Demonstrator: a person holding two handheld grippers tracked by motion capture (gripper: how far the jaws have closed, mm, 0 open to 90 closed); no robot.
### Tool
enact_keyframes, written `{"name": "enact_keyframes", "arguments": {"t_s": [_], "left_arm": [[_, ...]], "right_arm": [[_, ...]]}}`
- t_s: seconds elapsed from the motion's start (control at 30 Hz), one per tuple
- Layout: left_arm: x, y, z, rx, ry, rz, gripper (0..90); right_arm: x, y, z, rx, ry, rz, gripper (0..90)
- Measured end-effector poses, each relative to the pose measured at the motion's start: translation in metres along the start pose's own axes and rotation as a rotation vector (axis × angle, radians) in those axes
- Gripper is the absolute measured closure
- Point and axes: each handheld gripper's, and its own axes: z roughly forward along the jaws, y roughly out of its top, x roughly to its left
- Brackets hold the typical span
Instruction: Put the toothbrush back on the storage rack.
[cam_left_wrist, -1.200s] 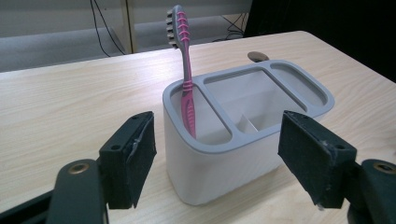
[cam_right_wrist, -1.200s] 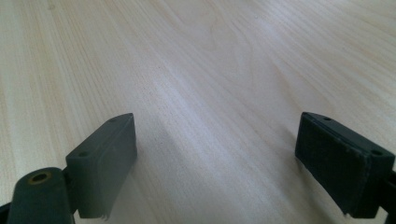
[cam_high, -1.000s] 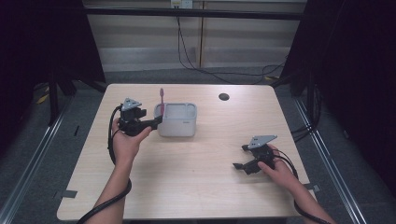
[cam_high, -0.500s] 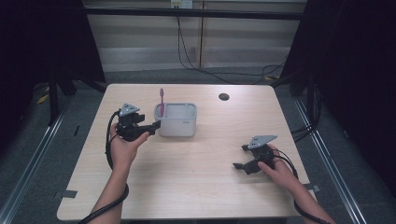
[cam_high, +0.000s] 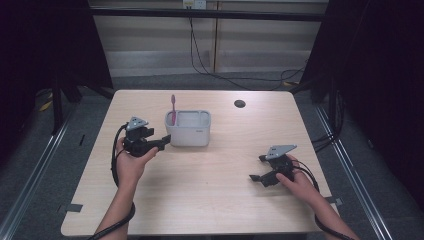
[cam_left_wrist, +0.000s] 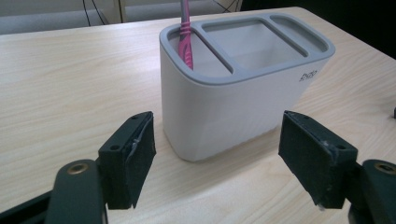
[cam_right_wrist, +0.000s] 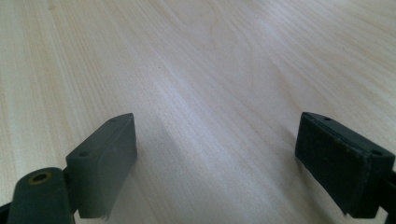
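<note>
A: Where does the white plastic holder with the grey three-slot top (cam_high: 188, 129) stand?

B: On the pale wooden table (cam_high: 210, 200), toward its far left part. A pink toothbrush (cam_high: 173, 109) stands upright in the holder's end slot on the left as the high view shows it; the wide middle slot and the narrow slot at the other end hold nothing.

A: And the left gripper (cam_high: 159, 142)?

B: It is just beside the holder's left end, pointing at it. In the left gripper view its black jaws stand wide apart with the holder's near corner between and beyond them, and the pads (cam_left_wrist: 140, 154) touch nothing.

A: So nothing is gripped there?

B: Nothing. The holder rests on the table on its own.

A: The right gripper (cam_high: 257, 172)?

B: Well apart from the holder, low over the near right part of the table, held in the person's right hand (cam_high: 297, 182). Its jaws gape too, with bare wood between them.

A: Anything else on the table?

B: A small dark round disc (cam_high: 240, 104) near the far edge.
</note>
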Motion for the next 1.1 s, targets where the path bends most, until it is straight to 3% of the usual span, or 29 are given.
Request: {"name": "enact_keyframes", "arguments": {"t_s": [0.5, 1.1], "left_arm": [[0.004, -0.017, -0.003, 0.02, -0.019, 0.008, 26.5], [0.015, -0.038, -0.008, 0.061, -0.009, 0.003, 26.4]], "right_arm": [[0.0, 0.0, 0.0, 0.0, 0.0, 0.0, 12.4], [0.0, 0.0, 0.0, 0.0, 0.0, 0.0, 12.4]]}}
